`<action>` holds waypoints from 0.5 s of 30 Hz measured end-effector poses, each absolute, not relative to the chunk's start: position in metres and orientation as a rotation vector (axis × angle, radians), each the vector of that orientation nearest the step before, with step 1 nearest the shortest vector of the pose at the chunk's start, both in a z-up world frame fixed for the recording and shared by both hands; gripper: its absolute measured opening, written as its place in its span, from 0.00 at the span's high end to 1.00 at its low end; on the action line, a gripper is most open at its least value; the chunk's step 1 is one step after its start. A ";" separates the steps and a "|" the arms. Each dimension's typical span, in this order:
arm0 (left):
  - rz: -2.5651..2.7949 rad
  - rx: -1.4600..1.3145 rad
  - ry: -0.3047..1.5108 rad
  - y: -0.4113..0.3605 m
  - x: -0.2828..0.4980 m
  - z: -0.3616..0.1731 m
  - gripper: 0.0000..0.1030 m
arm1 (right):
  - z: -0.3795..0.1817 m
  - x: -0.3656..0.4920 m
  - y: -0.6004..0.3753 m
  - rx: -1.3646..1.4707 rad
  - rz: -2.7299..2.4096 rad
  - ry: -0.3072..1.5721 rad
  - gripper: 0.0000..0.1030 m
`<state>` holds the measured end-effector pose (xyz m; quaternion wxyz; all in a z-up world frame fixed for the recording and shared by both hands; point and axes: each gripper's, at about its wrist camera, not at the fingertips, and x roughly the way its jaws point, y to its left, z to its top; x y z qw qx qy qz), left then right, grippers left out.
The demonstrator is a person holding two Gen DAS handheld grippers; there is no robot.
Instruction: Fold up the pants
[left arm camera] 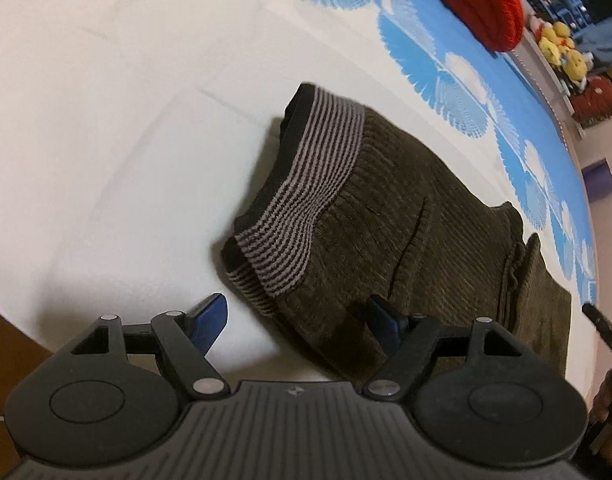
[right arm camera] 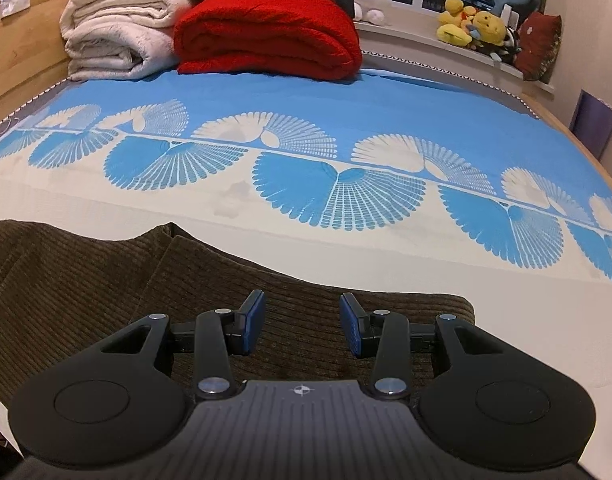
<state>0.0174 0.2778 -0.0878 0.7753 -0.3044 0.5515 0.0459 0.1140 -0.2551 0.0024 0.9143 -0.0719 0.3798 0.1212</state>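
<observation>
Brown corduroy: the pants (left arm camera: 406, 220), already doubled over, lie on the white part of the bed (left arm camera: 105, 120), short of its blue fan-patterned band.

Striped rib waistband (left arm camera: 306, 196): at the pants' end on the left hand-held gripper's side, its corner turned up slightly.

Step in hand, as I judge it: a further fold of the bundle. Done well, both edges are caught at matching points, lifted together and laid square, so the cords run parallel and the waistband does not skew.

Left hand-held gripper (left arm camera: 297, 322): spread wide, empty; one pad over bare sheet beside the waistband corner, the other over the corduroy. Whether that pad touches the cloth cannot be told.

Right hand-held gripper (right arm camera: 301, 322): partly open, pinching nothing, hovering over the pants' other end near the edge.

Red blanket (right arm camera: 265, 40): folded, far beyond the pants, clear of the work.
</observation>
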 end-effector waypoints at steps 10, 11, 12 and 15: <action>0.211 -0.604 1.130 0.255 0.036 -0.092 0.36 | 0.007 0.109 -0.278 -0.119 0.211 0.771 0.58; 0.233 -0.620 1.119 0.256 0.035 -0.090 0.46 | 0.007 0.108 -0.282 -0.111 0.206 0.770 0.58; 0.253 -0.630 1.105 0.257 0.034 -0.087 0.59 | 0.008 0.107 -0.287 -0.100 0.200 0.769 0.58; 0.263 -0.542 1.026 0.243 0.030 -0.062 0.69 | 0.010 0.103 -0.300 -0.073 0.179 0.766 0.58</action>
